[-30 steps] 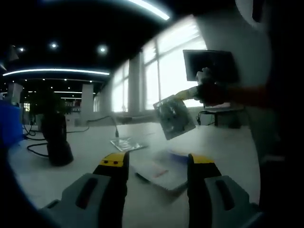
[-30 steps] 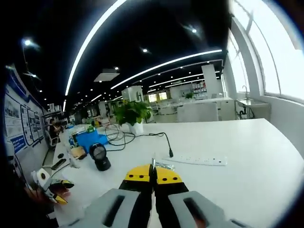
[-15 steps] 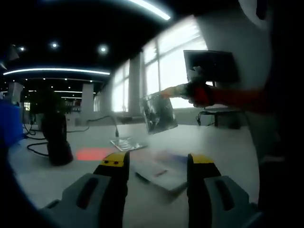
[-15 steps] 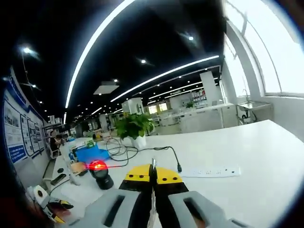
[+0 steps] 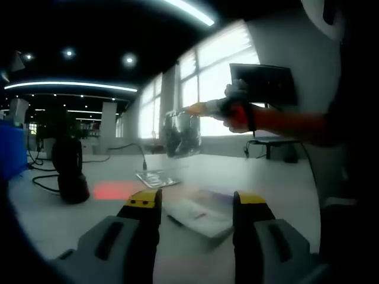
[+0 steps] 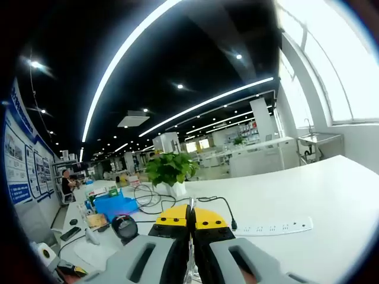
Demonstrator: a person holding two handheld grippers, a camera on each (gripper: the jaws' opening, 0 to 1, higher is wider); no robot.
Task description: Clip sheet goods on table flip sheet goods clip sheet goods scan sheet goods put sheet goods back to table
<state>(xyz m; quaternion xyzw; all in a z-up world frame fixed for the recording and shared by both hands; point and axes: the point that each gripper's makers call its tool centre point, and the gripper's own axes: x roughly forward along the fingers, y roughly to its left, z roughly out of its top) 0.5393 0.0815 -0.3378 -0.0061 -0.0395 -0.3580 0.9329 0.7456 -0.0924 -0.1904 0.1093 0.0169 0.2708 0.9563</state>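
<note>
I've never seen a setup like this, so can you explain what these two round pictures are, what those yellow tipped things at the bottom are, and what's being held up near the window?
A person holds a two-jaw gripper in each hand, and each carries a fisheye camera looking forward along its own jaws.

In the left gripper view, the left gripper has its yellow-tipped jaws apart, holding nothing. Coming in from the right is the right gripper, holding a clear packet up in the air.

On the white table lie another small packet and a flat white pack. A dark barcode scanner stands to the left, with a red glow on the table beside it.

In the right gripper view, the right gripper has its jaws closed on the packet's thin edge, facing a potted plant and a power strip.
</note>
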